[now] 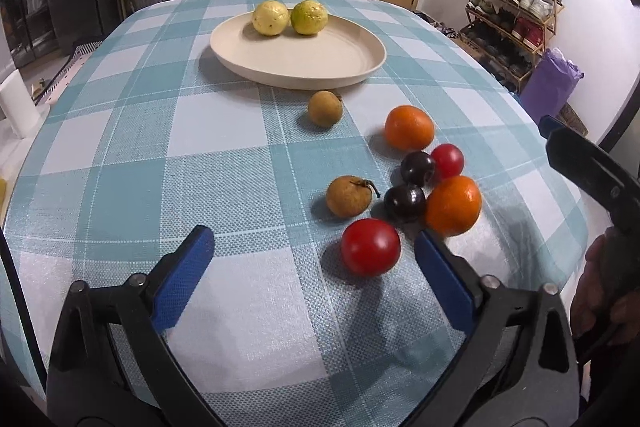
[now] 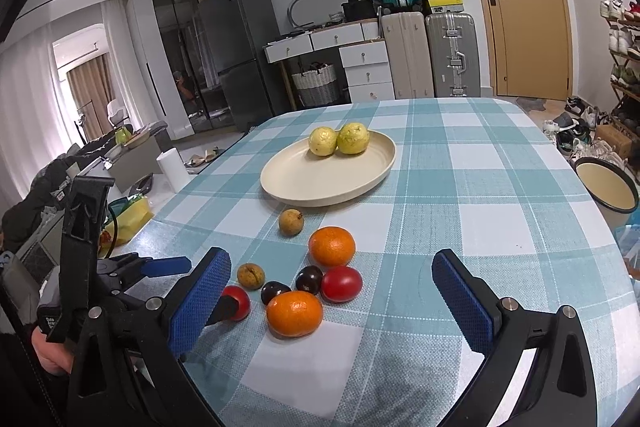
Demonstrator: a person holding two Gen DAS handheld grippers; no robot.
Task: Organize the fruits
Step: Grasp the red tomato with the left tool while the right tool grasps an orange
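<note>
My left hand-held gripper [image 1: 314, 245] is released, jaws wide apart above the checked surface [image 1: 120, 187]; nothing is pressed between the pads. Near tomato [image 1: 370, 247] sits just inside its right finger [image 1: 442, 281], touching neither pad as far as I can tell.

Left to right in the left wrist view: near longan [image 1: 348, 195], far longan [image 1: 325, 108] up by the plate [image 1: 320, 63], two dark plums [image 1: 405, 202] [image 1: 417, 168], far orange [image 1: 409, 127], far tomato [image 1: 447, 160], near orange [image 1: 453, 205]. The plums, far tomato and near orange are bunched together, touching.

Plate holds two yellow-green guavas [image 1: 271, 17] [image 1: 309, 17] side by side at its far edge.

My right hand-held gripper [image 2: 331, 269] is also released, jaws wide, empty, with the fruit cluster ahead towards its left finger [image 2: 200, 303].
</note>
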